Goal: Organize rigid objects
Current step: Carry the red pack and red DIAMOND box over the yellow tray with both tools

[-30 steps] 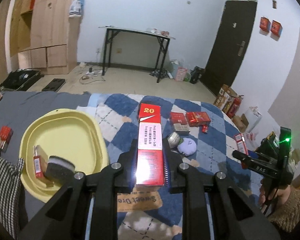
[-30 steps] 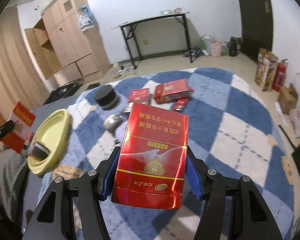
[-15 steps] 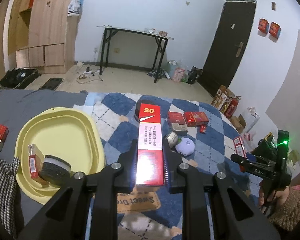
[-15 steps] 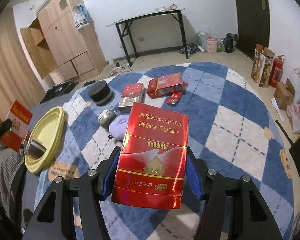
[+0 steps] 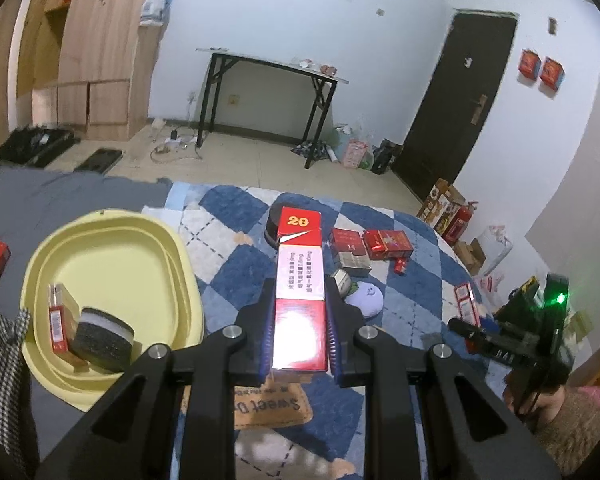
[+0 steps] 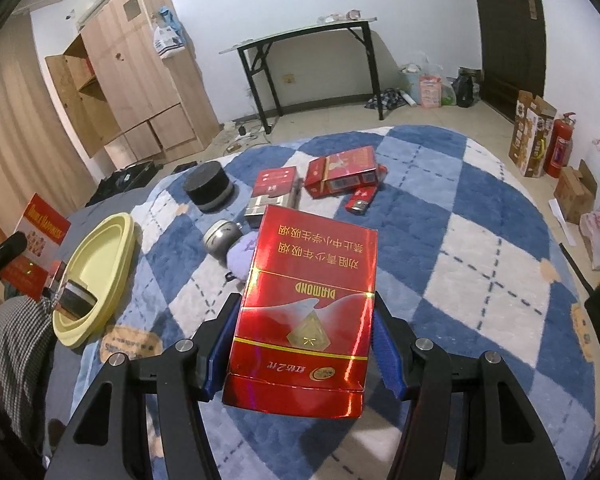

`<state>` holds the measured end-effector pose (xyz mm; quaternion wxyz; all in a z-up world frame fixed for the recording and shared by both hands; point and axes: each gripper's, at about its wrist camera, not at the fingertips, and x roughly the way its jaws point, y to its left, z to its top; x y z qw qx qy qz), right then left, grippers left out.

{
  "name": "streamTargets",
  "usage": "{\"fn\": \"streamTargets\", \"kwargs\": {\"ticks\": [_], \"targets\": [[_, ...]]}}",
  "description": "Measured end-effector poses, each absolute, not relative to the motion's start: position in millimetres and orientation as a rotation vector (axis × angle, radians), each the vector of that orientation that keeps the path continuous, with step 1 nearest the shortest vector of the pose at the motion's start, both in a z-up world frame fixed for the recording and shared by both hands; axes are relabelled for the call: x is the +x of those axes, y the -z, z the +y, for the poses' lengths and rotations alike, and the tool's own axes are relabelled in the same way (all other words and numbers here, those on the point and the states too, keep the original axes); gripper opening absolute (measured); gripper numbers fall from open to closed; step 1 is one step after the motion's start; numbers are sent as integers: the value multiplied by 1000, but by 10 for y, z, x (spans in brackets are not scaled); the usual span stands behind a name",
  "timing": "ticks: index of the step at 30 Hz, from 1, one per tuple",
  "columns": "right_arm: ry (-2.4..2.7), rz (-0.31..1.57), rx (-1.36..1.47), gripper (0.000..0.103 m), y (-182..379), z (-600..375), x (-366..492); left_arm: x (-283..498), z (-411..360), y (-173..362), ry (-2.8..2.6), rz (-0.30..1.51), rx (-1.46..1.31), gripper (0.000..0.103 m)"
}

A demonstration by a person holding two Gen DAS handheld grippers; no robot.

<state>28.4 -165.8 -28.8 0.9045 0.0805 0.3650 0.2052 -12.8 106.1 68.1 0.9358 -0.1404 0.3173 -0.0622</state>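
Cartons were held two at a time, one per gripper. A narrow red and white cardboard carton [image 5: 300, 280], seen edge-on with a glossy glare on its near end, was clamped by the left gripper [image 5: 299, 334], its blue ribbed pads pressed against both long sides. A broad, glossy red foil carton with gold lettering [image 6: 306, 312] was gripped flat-face-up by the right gripper [image 6: 300, 354], both blue pads touching its edges.

On the blue and white checked pile rug [image 6: 480, 248], the loose objects were counted from the right wrist view. Two red rectangular packs lay at 12 o'clock of the held foil carton: a small red pack [image 6: 275, 181] resting on a silver box [image 6: 269, 207], and a larger open red pack [image 6: 342, 172] just beside it. One small red lighter-shaped item [image 6: 361, 200] lay near these. One black round cylinder with a grey band [image 6: 208, 190] stood at 11 o'clock, one round dull metal tin [image 6: 221, 237] lay at 10 o'clock, and one soft lilac rounded object [image 6: 242, 256] was partly hidden behind the carton.

One pale yellow rounded plastic basin [image 5: 112, 248] sat at 9 o'clock in the left wrist view; two things were held in it, a slim red pack [image 5: 58, 316] and a dark felt-textured cylinder [image 5: 102, 336], touching each other.
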Motion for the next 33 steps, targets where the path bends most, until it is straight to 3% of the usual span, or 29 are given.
{"fn": "streamTargets", "kwargs": {"ticks": [12,19,26,33], "targets": [[-510,713,79,60,258,-1277,291,42,1466,-811,30,617,-333,24],[-755,723,-41,60,-123,-302,533,246,2217,-888,-52,649,-375,24],[-956,740,-150,60,-379,1128,818,498,2833,-456,-152,756,-396,24],[-978,875,-372,60,174,2132,1138,824,3147,66,-195,844,-443,24]]}}
